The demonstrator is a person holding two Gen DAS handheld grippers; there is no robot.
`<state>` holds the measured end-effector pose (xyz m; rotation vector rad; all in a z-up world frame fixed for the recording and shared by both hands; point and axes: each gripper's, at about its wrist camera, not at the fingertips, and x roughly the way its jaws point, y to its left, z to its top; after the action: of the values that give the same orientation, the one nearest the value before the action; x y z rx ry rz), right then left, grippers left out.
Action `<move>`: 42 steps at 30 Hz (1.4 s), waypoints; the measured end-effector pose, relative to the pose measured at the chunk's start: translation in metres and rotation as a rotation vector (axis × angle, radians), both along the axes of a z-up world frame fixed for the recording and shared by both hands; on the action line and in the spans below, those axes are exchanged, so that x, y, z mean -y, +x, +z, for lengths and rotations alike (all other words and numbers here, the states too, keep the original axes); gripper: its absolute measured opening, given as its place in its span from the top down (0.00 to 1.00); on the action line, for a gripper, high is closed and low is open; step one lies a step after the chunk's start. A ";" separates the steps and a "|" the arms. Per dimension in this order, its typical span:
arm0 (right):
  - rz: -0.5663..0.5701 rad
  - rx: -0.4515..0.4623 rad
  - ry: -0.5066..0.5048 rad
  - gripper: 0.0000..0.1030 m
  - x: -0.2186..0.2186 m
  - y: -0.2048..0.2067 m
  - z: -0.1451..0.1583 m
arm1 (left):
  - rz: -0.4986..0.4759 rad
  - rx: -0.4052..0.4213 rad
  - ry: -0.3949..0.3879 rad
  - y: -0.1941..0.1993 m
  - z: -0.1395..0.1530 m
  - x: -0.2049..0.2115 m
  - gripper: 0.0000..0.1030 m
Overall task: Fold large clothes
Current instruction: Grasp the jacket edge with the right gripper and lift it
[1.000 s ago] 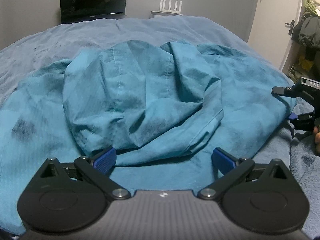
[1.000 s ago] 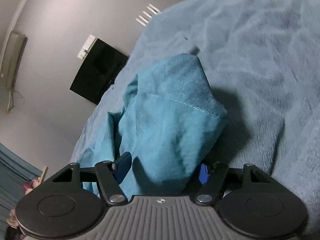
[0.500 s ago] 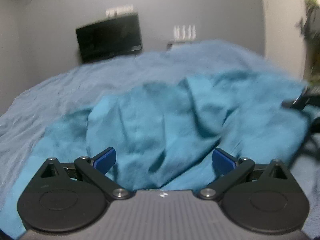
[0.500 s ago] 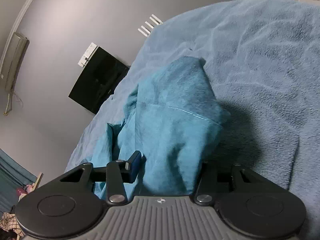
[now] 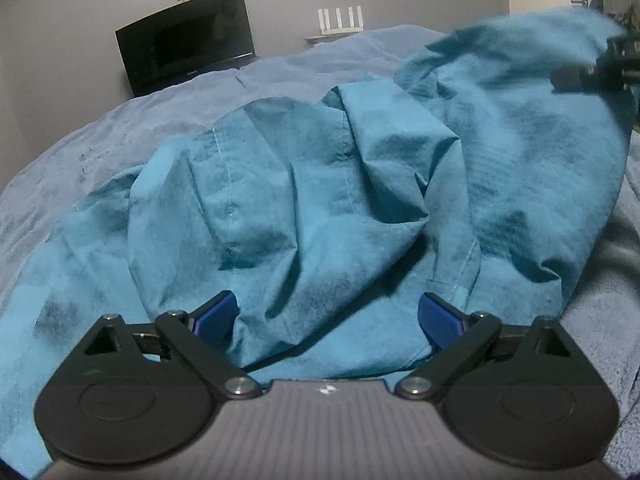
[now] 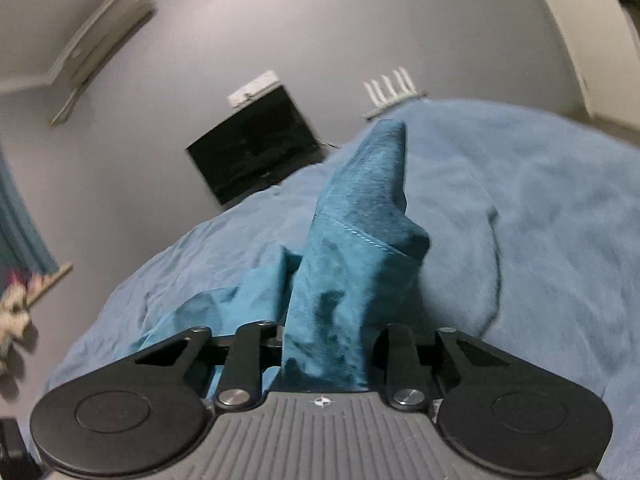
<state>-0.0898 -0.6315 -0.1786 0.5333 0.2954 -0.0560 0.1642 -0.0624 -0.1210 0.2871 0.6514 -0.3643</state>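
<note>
A large teal garment (image 5: 304, 208) lies crumpled on the blue bed (image 5: 120, 128). My left gripper (image 5: 328, 316) is open, with a bunched fold of the garment lying between its blue pads (image 5: 214, 314). My right gripper (image 6: 326, 354) is shut on an edge of the garment (image 6: 352, 248) and holds it raised above the bed. In the left wrist view the right gripper (image 5: 596, 72) shows at the upper right, lifting the garment's right side.
A black TV (image 5: 188, 60) and a white router (image 5: 340, 20) stand by the grey wall beyond the bed. An air conditioner (image 6: 100, 36) hangs high on the wall. The blue blanket (image 6: 520, 208) spreads to the right of the raised cloth.
My right gripper has closed on the garment's edge and lifted it up off the bed. My left gripper stays open over the fold.
</note>
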 end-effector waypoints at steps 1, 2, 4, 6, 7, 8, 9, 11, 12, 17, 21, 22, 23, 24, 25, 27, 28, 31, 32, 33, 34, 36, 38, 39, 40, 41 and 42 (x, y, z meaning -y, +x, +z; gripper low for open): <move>0.020 0.010 -0.046 0.78 -0.008 0.000 0.010 | 0.001 -0.003 -0.009 0.000 0.001 -0.002 0.06; 0.046 0.026 -0.093 0.79 -0.018 -0.001 0.020 | 0.002 -0.010 -0.025 0.001 0.002 -0.004 0.06; 0.097 0.060 -0.186 0.80 -0.042 -0.003 0.042 | 0.004 -0.040 -0.069 0.004 0.008 -0.013 0.05; 0.151 0.103 -0.275 0.81 -0.070 -0.005 0.064 | 0.009 -0.062 -0.116 0.007 0.024 -0.029 0.05; 0.177 0.122 -0.324 0.81 -0.083 -0.007 0.074 | 0.029 -0.041 -0.153 0.007 0.040 -0.045 0.05; 0.211 0.145 -0.374 0.82 -0.099 -0.008 0.083 | 0.056 -0.010 -0.185 0.008 0.057 -0.063 0.05; 0.244 0.164 -0.414 0.82 -0.113 -0.008 0.091 | 0.087 0.009 -0.209 0.008 0.072 -0.080 0.05; 0.303 0.201 -0.499 0.82 -0.146 -0.006 0.104 | 0.177 0.051 -0.286 0.009 0.107 -0.130 0.05; 0.330 0.212 -0.536 0.82 -0.161 -0.003 0.108 | 0.215 0.068 -0.322 0.007 0.119 -0.151 0.05; 0.488 0.214 -0.681 0.82 -0.246 0.016 0.112 | 0.386 0.131 -0.493 -0.023 0.154 -0.259 0.05; 0.610 0.196 -0.777 0.82 -0.309 0.016 0.096 | 0.449 0.145 -0.573 -0.039 0.146 -0.296 0.05; 0.637 0.187 -0.784 0.82 -0.322 0.012 0.091 | 0.451 0.127 -0.619 -0.037 0.141 -0.302 0.05; 0.657 0.178 -0.792 0.82 -0.332 0.008 0.085 | 0.440 0.102 -0.660 -0.032 0.135 -0.306 0.05; 0.680 0.165 -0.808 0.82 -0.344 0.010 0.077 | 0.426 0.080 -0.688 -0.027 0.132 -0.312 0.05; 0.698 0.158 -0.820 0.82 -0.353 0.011 0.070 | 0.406 0.059 -0.708 -0.022 0.127 -0.311 0.05; 0.736 0.135 -0.857 0.82 -0.370 0.011 0.055 | 0.366 0.027 -0.734 -0.015 0.119 -0.311 0.05; 0.749 0.126 -0.870 0.82 -0.375 0.010 0.048 | 0.343 0.009 -0.746 -0.011 0.115 -0.310 0.05; 0.801 0.102 -0.842 0.80 -0.384 0.019 0.037 | 0.271 -0.064 -0.755 0.004 0.101 -0.297 0.10; 0.819 0.097 -0.814 0.79 -0.381 0.025 0.033 | 0.250 -0.092 -0.758 0.008 0.095 -0.294 0.14; 0.831 0.095 -0.796 0.79 -0.378 0.026 0.031 | 0.227 -0.124 -0.761 0.013 0.091 -0.288 0.18; 0.836 0.096 -0.788 0.78 -0.374 0.029 0.029 | 0.206 -0.162 -0.763 0.019 0.083 -0.283 0.20; 0.837 0.114 -0.784 0.77 -0.360 0.032 0.022 | 0.206 -0.217 -0.747 0.030 0.071 -0.273 0.22; 0.842 0.129 -0.771 0.73 -0.353 0.027 0.022 | 0.217 -0.259 -0.715 0.040 0.058 -0.267 0.22; 0.843 0.134 -0.760 0.66 -0.352 0.025 0.023 | 0.227 -0.276 -0.699 0.045 0.052 -0.266 0.24; 0.844 0.137 -0.749 0.63 -0.350 0.022 0.023 | 0.246 -0.295 -0.682 0.049 0.045 -0.265 0.25; 0.847 0.142 -0.735 0.52 -0.347 0.019 0.025 | 0.258 -0.308 -0.677 0.053 0.039 -0.267 0.25; 0.854 0.144 -0.721 0.45 -0.339 0.012 0.029 | 0.266 -0.318 -0.673 0.055 0.035 -0.268 0.26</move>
<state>-0.0776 -0.2924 -0.1500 -0.3314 0.3180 0.6804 0.2189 0.2051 -0.0862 -0.5050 0.8268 -0.3553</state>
